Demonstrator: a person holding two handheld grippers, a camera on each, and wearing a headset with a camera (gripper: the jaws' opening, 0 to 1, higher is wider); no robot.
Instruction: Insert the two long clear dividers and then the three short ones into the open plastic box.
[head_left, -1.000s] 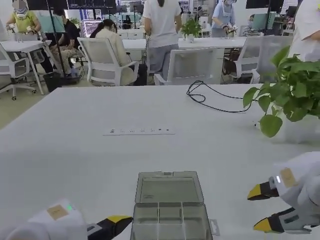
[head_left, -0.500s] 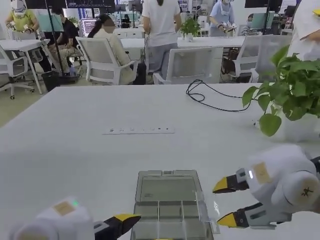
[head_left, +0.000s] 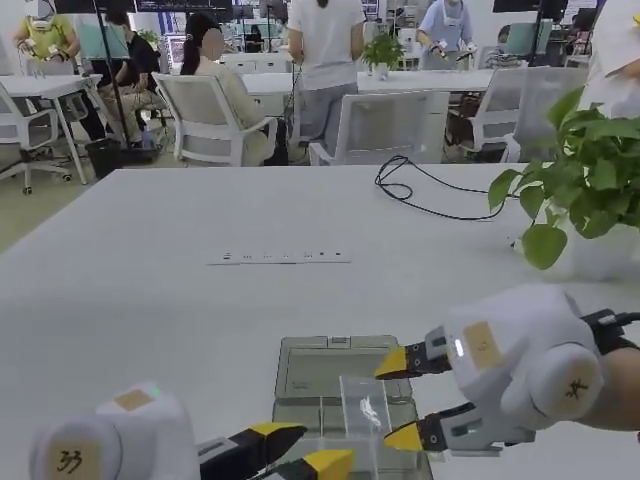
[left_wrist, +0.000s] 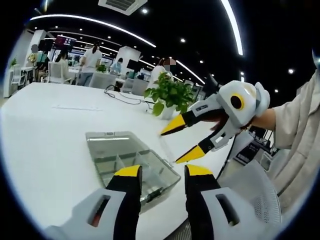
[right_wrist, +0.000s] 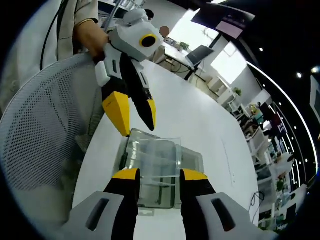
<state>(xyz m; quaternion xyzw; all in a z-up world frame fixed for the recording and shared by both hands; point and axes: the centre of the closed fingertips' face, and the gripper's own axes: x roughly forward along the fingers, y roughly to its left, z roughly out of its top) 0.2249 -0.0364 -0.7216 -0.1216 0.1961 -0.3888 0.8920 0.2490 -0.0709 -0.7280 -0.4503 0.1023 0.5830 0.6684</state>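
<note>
Our right gripper (head_left: 388, 405) fingers seem to pinch a clear divider (head_left: 362, 412) upright over the open plastic box (head_left: 310, 378) on the counter (head_left: 150, 300). The left gripper (head_left: 300, 452) fingers hang spread nearby. We should align the divider's ends with the wall slots, then lower it straight.

White table (head_left: 150, 300) carries: potted green plant (head_left: 585, 190) at right edge; looped black cable (head_left: 420, 195) near it; flat socket strip (head_left: 278, 258) mid-surface. Beyond: white chairs (head_left: 210, 120), people (head_left: 325, 50) seated and standing.
</note>
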